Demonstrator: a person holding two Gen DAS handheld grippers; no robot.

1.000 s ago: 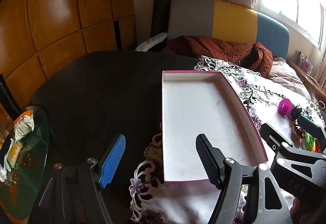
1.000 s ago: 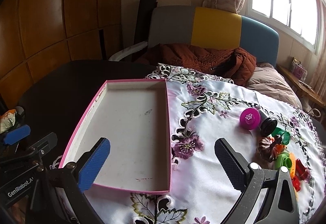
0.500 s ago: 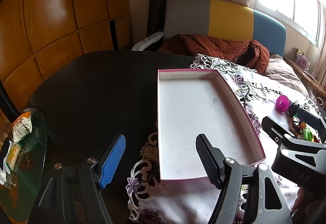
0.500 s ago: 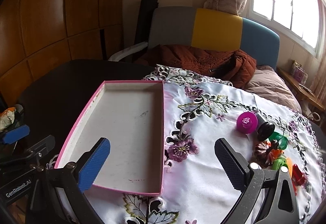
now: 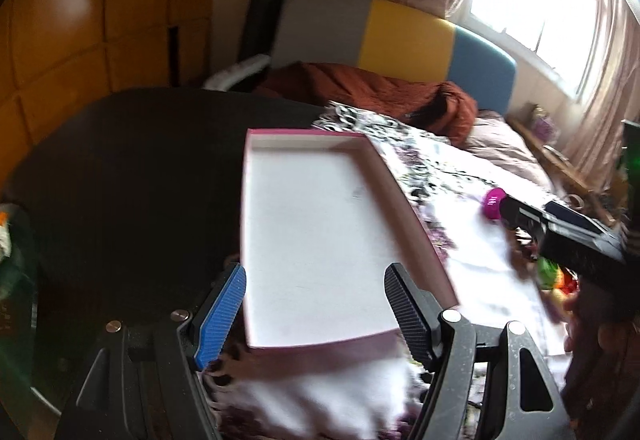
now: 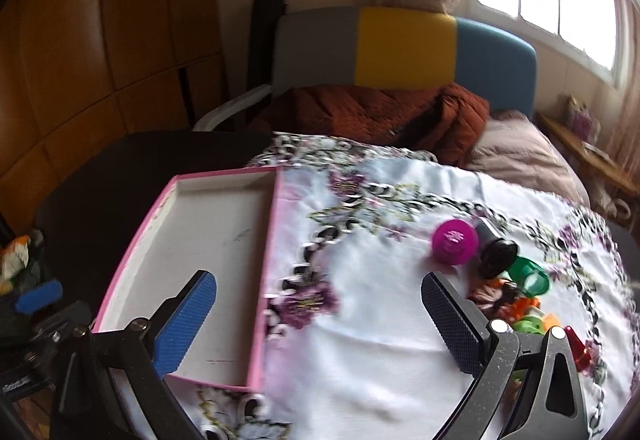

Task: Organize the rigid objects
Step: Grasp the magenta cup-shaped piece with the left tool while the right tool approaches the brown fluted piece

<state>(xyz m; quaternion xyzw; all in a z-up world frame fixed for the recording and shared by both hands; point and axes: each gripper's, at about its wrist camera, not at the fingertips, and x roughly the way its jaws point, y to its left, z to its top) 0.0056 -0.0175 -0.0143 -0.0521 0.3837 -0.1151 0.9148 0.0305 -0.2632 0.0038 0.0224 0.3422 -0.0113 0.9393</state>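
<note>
Honestly, no lettering reads clearly; my left tongs (image 5: 314,306) and right tongs (image 6: 318,314) hang spread, empty, above the pink tray (image 6: 208,240).

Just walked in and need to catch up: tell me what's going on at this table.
A person is holding a two-finger claw in each hand over a table with an embroidered cloth. The left claw and right claw are both open and hold nothing. The pink-edged tray has nothing in it. The small toys, among them a magenta cup, a black one and a green one, sit in a cluster on the cloth to the tray's right. Sorting has not begun.
</note>
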